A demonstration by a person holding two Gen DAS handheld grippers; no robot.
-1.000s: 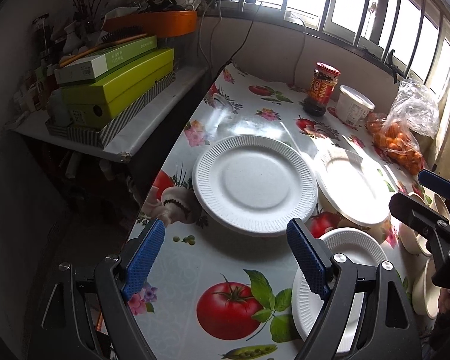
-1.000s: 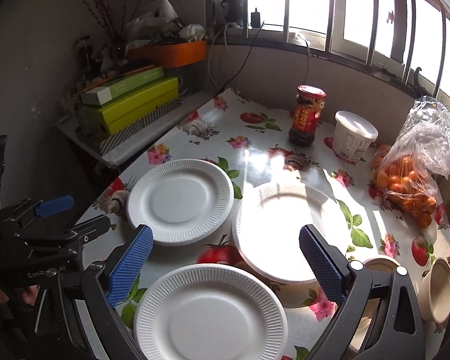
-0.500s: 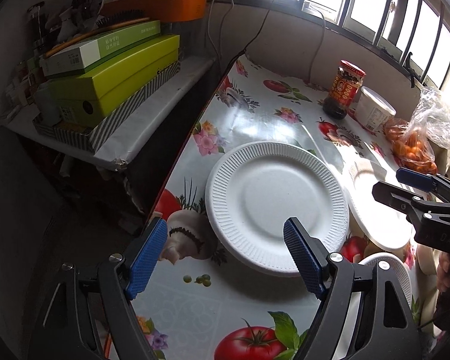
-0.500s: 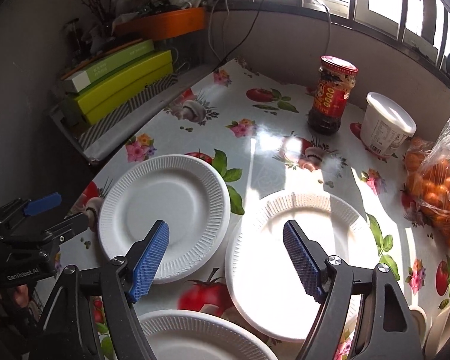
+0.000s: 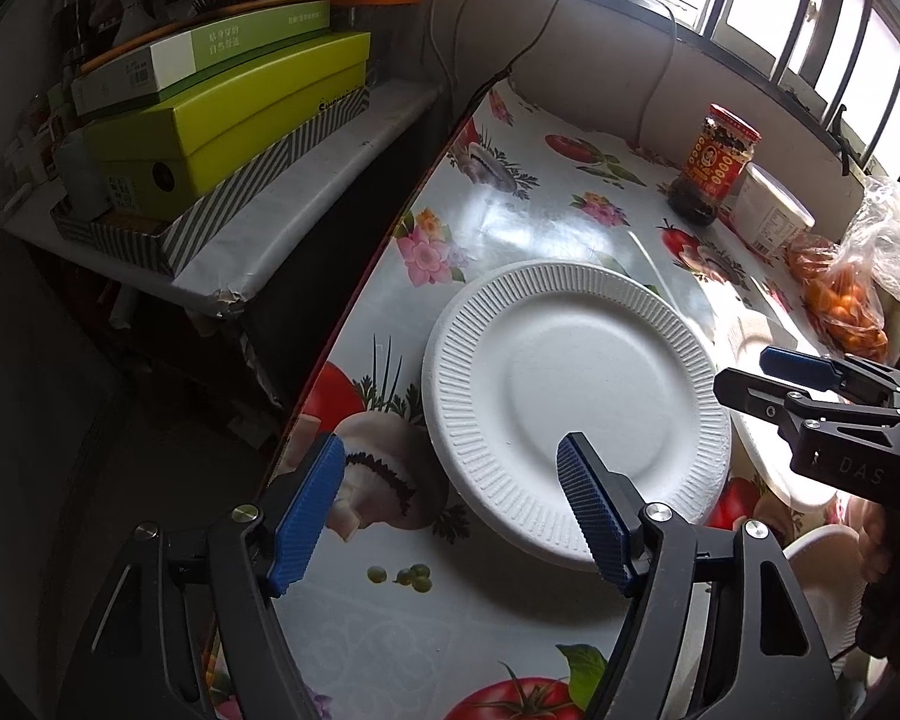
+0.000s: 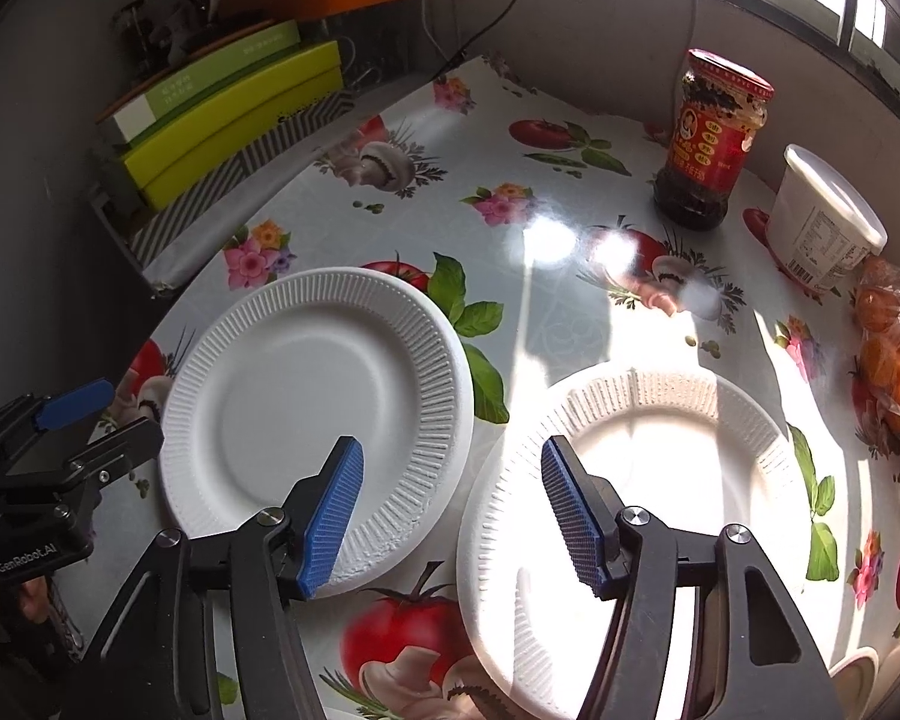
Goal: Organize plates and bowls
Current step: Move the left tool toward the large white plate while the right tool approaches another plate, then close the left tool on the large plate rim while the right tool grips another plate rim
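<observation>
A white ribbed paper plate lies near the table's left edge. A second paper plate lies in sunlight beside it, their rims nearly touching. My left gripper hovers over the first plate's near-left rim; its jaws are closing, with the rim between the blue pads and no pad pressing. My right gripper hangs over the gap between both plates, jaws closing around the two neighbouring rims, gripping nothing. Each gripper shows in the other's view: left gripper, right gripper. A third plate peeks in at the lower right.
A red-labelled sauce jar, a white tub and a bag of oranges stand along the far right. Small bowls sit at the near right. A side shelf with green boxes lies past the table's left edge.
Both grippers have moved forward and down towards the plates, and both pairs of jaws have narrowed. The nearest plate has slipped out of the right wrist view.
</observation>
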